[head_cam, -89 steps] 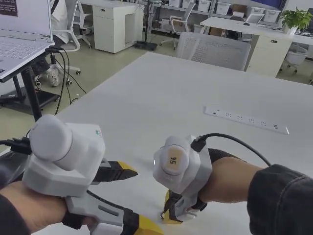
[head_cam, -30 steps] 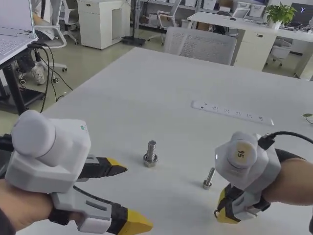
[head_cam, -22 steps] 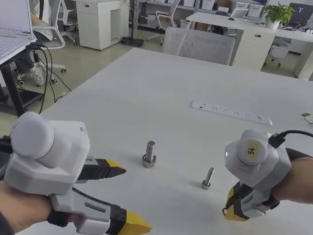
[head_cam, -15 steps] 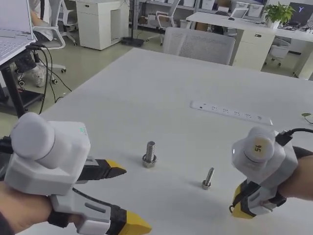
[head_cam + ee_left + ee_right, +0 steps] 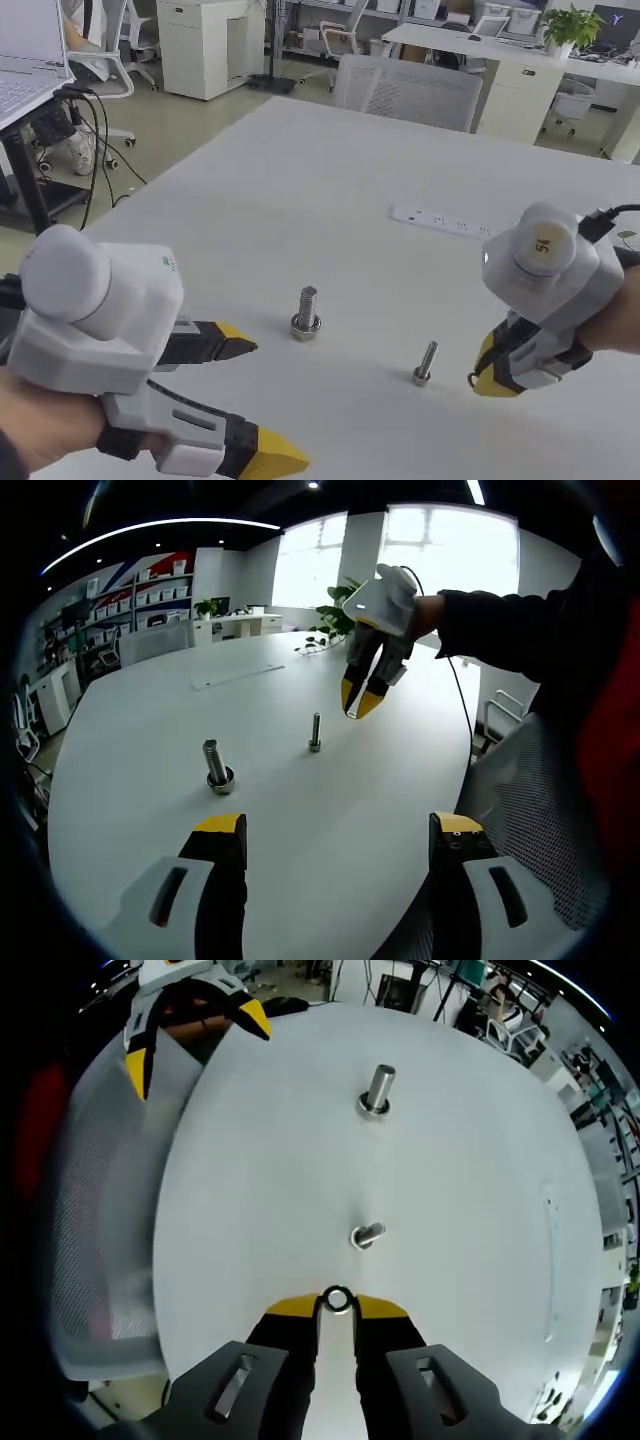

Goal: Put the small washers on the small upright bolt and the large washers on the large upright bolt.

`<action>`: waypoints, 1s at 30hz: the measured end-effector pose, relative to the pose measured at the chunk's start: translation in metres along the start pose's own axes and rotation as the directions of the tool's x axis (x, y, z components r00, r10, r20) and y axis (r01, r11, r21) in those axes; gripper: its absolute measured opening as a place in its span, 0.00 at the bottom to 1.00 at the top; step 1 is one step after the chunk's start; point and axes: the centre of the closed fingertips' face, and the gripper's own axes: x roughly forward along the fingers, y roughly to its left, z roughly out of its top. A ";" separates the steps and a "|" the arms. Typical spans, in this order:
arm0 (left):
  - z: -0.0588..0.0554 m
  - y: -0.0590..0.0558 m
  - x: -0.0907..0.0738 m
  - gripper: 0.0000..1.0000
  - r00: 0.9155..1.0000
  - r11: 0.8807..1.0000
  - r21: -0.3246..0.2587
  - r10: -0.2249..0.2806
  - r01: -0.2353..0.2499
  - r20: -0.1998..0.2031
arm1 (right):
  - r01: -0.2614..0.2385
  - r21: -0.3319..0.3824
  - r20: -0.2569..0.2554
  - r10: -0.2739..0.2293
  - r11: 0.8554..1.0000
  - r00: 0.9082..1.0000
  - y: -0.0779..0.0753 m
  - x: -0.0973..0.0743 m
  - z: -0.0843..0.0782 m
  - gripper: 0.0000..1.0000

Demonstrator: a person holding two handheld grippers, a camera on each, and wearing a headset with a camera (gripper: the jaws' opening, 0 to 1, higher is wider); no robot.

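The large bolt (image 5: 306, 310) stands upright mid-table, and the small bolt (image 5: 425, 363) stands to its right, tilted a little. My right gripper (image 5: 488, 378) hovers just right of the small bolt, shut on a small metal washer (image 5: 338, 1300) pinched at its yellow tips. From that gripper's view, the small bolt (image 5: 367, 1234) is directly ahead of the washer and the large bolt (image 5: 377, 1090) lies farther on. My left gripper (image 5: 250, 400) is open at the near left, with nothing between its fingers. Its view holds the large bolt (image 5: 216, 765), the small bolt (image 5: 315, 732) and the right gripper (image 5: 362, 695).
A white power strip (image 5: 440, 222) lies on the white table (image 5: 300, 200) beyond the bolts. A grey mesh chair (image 5: 405, 95) stands at the far edge. A laptop (image 5: 20, 50) on a stand with cables is off to the left.
My right gripper has risen and moved right with the washer, from the near table edge to beside the small bolt. The left gripper has stayed put and open.
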 end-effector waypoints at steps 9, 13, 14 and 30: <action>0.000 -0.001 0.000 0.74 1.000 1.000 -0.001 0.005 -0.005 0.003 | 0.024 -0.048 0.016 -0.023 0.999 1.000 -0.005 -0.016 0.020 0.14; 0.000 -0.001 -0.001 0.74 1.000 1.000 -0.002 0.006 -0.006 0.003 | 0.028 -0.061 0.019 -0.027 0.998 0.999 -0.009 -0.019 0.027 0.14; 0.000 -0.001 -0.001 0.74 1.000 1.000 -0.002 0.007 -0.007 0.004 | 0.031 -0.068 0.019 -0.030 0.997 0.999 -0.010 -0.020 0.030 0.14; 0.002 0.001 -0.002 0.74 1.000 1.000 -0.009 0.014 -0.014 0.008 | -0.001 -0.111 0.000 0.001 0.994 1.000 -0.020 -0.009 0.043 0.14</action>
